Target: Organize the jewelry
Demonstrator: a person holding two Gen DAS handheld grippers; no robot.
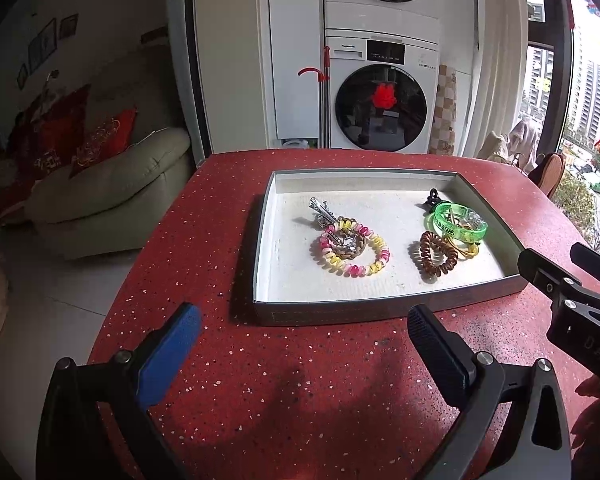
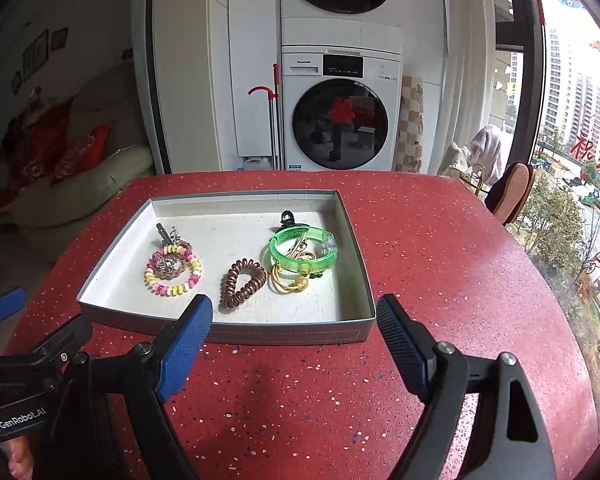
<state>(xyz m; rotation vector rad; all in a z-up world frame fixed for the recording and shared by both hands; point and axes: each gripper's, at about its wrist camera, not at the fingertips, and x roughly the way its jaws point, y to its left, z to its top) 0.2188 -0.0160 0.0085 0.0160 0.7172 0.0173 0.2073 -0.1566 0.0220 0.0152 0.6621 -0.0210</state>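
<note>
Jewelry [image 2: 296, 258] sits in tray [image 2: 292, 334]; both tongs [image 1: 304, 330] [image 2: 294, 322] (left, right) released, empty.

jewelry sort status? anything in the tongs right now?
Looks done: all visible pieces lie in the tray: pink-yellow coil bracelet, brown coil tie, green bangle. In hand: nothing; left tongs and right tongs are open, short of the tray. Left: pieces overlap in two clusters, possibly still to be separated.

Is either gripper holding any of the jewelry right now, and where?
Nothing held: left gripper and right gripper are both open, short of the tray.
</note>
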